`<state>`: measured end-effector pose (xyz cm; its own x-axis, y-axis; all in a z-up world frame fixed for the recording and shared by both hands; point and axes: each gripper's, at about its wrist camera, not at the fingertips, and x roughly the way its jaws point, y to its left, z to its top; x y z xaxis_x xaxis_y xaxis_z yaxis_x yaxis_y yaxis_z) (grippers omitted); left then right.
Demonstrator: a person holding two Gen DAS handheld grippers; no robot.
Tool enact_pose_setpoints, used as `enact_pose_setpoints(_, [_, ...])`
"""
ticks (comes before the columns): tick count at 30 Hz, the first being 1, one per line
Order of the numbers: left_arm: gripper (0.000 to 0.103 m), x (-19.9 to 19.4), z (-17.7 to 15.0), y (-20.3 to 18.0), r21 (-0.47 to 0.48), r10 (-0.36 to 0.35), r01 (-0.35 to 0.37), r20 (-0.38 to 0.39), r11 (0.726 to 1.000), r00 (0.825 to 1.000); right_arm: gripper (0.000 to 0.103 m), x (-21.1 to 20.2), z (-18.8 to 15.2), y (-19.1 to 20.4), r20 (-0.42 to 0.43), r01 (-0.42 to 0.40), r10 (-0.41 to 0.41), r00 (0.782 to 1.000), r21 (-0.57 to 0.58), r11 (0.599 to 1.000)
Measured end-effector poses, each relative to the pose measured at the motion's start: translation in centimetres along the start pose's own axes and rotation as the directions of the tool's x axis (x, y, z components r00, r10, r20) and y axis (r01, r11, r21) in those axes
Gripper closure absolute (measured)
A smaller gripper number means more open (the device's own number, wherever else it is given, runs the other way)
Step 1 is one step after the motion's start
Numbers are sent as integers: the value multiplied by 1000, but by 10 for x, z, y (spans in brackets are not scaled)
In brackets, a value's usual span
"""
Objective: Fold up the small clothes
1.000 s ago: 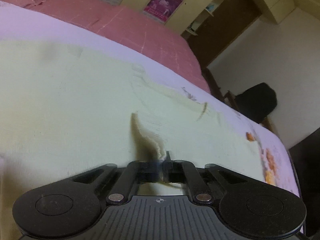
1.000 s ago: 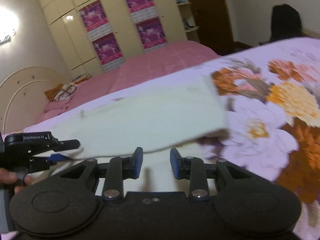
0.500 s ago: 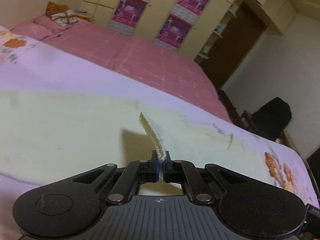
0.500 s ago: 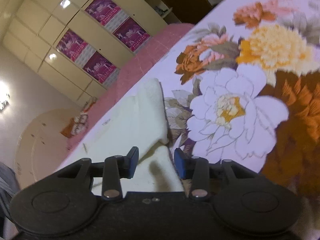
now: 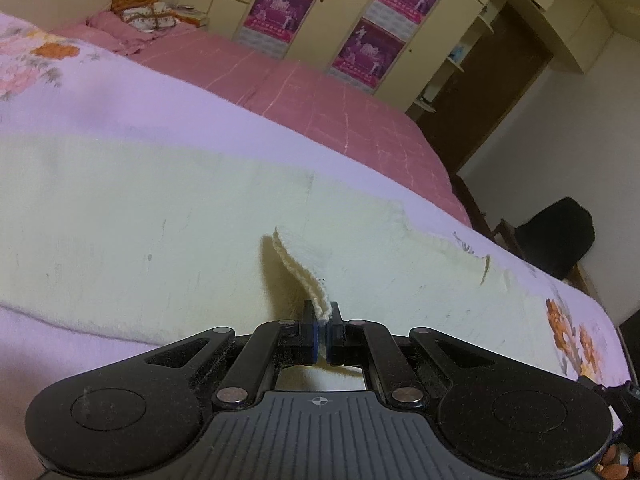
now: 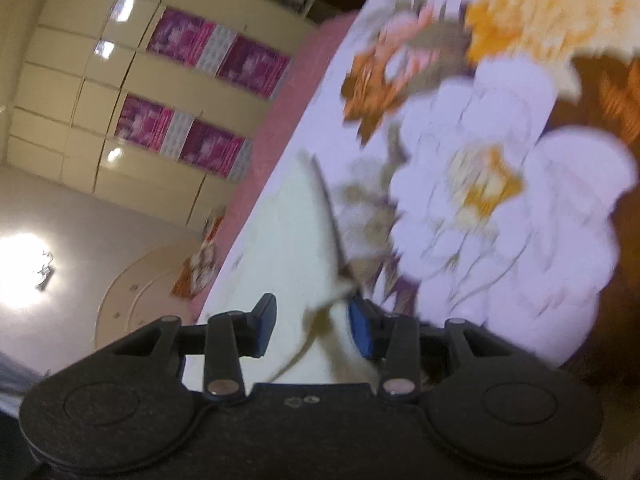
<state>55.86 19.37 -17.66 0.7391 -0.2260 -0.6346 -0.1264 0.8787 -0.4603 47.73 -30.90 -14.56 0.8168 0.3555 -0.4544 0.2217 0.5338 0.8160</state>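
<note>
A cream knitted garment (image 5: pixel 160 220) lies spread flat on the floral lilac bedspread (image 5: pixel 120 92). My left gripper (image 5: pixel 322 312) is shut on a doubled ribbed edge (image 5: pixel 300 264) of it, which it holds up off the flat part. In the right wrist view the picture is tilted and blurred. There a corner of the same cream garment (image 6: pixel 292 220) runs in between the blue pads of my right gripper (image 6: pixel 312 316). Those jaws stand apart and the left pad is clear of the cloth, so the right gripper is open.
Big orange and white flowers on the bedspread (image 6: pixel 500 200) fill the area right of the garment. Behind it are a pink bed (image 5: pixel 320 96) with pillows (image 5: pixel 148 20), a cream wardrobe with purple posters (image 5: pixel 280 8), a dark door (image 5: pixel 492 80) and a black chair (image 5: pixel 556 236).
The left gripper has drawn back across the garment, still pinching the edge. The right gripper has rolled sharply, widened its jaws and dropped the lifted cloth, whose corner now lies between them.
</note>
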Motion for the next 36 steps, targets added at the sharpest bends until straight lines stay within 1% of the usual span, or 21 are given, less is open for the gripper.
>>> enact_pose_setpoints(1, [100, -1, -1, 3, -10, -2, 2, 0, 1000, 1000, 63, -7, 1, 3, 45, 31, -30, 999, -21, 999])
enact_pose_setpoints(2, [100, -1, -2, 5, -16, -3, 3, 1, 1000, 1000, 63, -12, 2, 4, 73, 34, -32, 997, -26, 999])
enact_pose_setpoints(4, [100, 0, -5, 7, -26, -4, 4, 3, 1000, 1000, 63, -20, 3, 3, 83, -14, 15, 996, -9, 1000])
enact_pose_setpoints(5, [100, 1, -6, 8, -32, -5, 5, 5, 999, 1000, 63, -20, 4, 3, 67, -39, 39, 997, -6, 999])
enact_pose_setpoints(8, [100, 1, -8, 8, -42, -2, 3, 10, 999, 1000, 63, -10, 4, 7, -7, -76, 76, 997, -2, 997])
enact_pose_setpoints(10, [100, 2, -8, 6, -42, 1, -1, 10, 999, 1000, 63, -1, 2, 8, -43, -72, 72, 996, 0, 997])
enact_pose_setpoints(13, [100, 0, -7, 6, -39, 5, -5, 9, 999, 1000, 66, 14, 3, 7, -64, -60, 60, 996, 13, 998])
enact_pose_setpoints(15, [100, -1, -6, 7, -39, 7, -7, 9, 999, 1000, 75, 21, 2, 6, -56, -26, 27, 998, 5, 1000])
enact_pose_setpoints(16, [100, -2, -6, 7, -40, 8, -7, 11, 999, 1000, 91, 24, 4, 6, -57, -6, 7, 998, 5, 1000])
enact_pose_setpoints(17, [100, -2, -7, 6, -42, 9, -8, 12, 999, 1000, 99, 27, 4, 7, -58, 22, -22, 998, -9, 1000])
enact_pose_setpoints(18, [100, -3, -8, 6, -44, 9, -9, 15, 999, 1000, 99, 28, 6, 10, -51, 35, -37, 998, -31, 999])
enact_pose_setpoints(22, [100, -3, -13, 6, -41, 16, -15, 18, 999, 1000, 99, 21, 4, 22, -26, 47, -50, 998, -126, 991])
enact_pose_setpoints(25, [100, -1, -13, 9, -57, 9, -8, 20, 998, 1000, 99, 25, 5, 19, -35, 53, -58, 998, -125, 991])
enact_pose_setpoints(29, [99, -3, -12, 8, -42, 23, -22, 20, 999, 1000, 99, 22, 1, 11, -37, 47, -53, 998, -128, 991])
enact_pose_setpoints(30, [97, -6, -11, 8, -29, 34, -33, 21, 999, 999, 99, 23, 0, 10, -38, 48, -53, 998, -129, 990])
enact_pose_setpoints(31, [96, -10, -10, 7, -11, 63, -63, 29, 998, 998, 101, 23, 0, 9, -46, 48, -55, 997, -132, 990])
enact_pose_setpoints(32, [91, -19, -9, 8, 4, 116, -116, 54, 993, 992, 100, 22, 0, 9, -62, 52, -61, 996, -146, 988])
enact_pose_setpoints(33, [71, -28, -9, 11, 5, 168, -169, 88, 986, 982, 98, 20, 2, 11, -73, 54, -67, 995, -166, 985])
enact_pose_setpoints(34, [61, -39, -8, 14, 3, 213, -215, 139, 977, 967, 89, 15, 2, 15, -78, 58, -75, 994, -198, 979])
enact_pose_setpoints(35, [56, -50, -7, 16, -2, 227, -231, 188, 973, 955, 75, 7, 2, 23, -65, 65, -85, 994, -256, 965])
enact_pose_setpoints(36, [56, -56, -4, 18, -2, 213, -217, 212, 976, 954, 73, -1, 1, 31, -31, 79, -94, 995, -315, 946])
